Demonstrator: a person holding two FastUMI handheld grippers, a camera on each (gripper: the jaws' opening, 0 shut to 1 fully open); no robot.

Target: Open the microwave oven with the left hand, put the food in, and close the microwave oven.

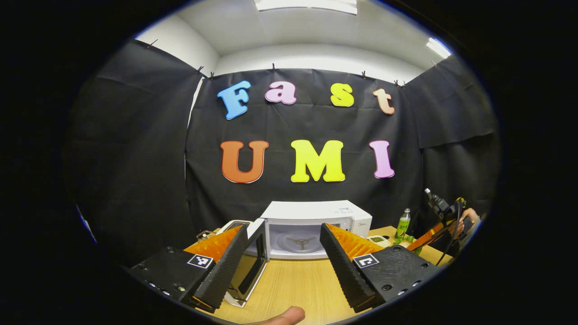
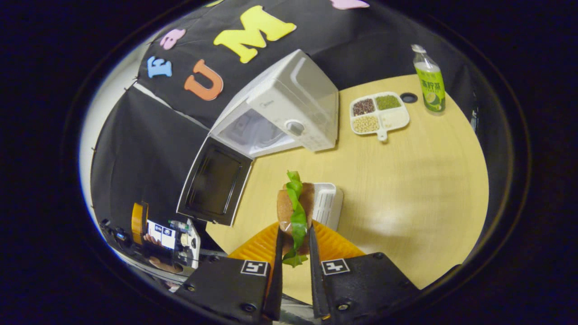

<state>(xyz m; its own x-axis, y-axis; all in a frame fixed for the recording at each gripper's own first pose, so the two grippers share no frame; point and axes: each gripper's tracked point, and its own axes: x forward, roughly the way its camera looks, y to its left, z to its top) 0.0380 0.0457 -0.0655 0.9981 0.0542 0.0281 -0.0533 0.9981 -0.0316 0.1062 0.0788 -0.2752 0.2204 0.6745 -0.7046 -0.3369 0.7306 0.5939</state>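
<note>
My right claw (image 2: 293, 246) squeezes the sandwich (image 2: 295, 210), its long side pointing ahead, above the surface (image 2: 406, 180), and the open microwave (image 2: 280, 113) waits ahead to the left, while my left claw (image 1: 282, 250) is open, holding nothing.

- Between your right tongs (image 2: 294, 241), the sandwich's (image 2: 295, 205) lower end is hidden by the fingers.
- Your left tongs (image 1: 283, 253) cover the microwave's (image 1: 316, 223) front corners.
- Behind the sandwich, the white tray (image 2: 327, 203) is half covered.
</note>
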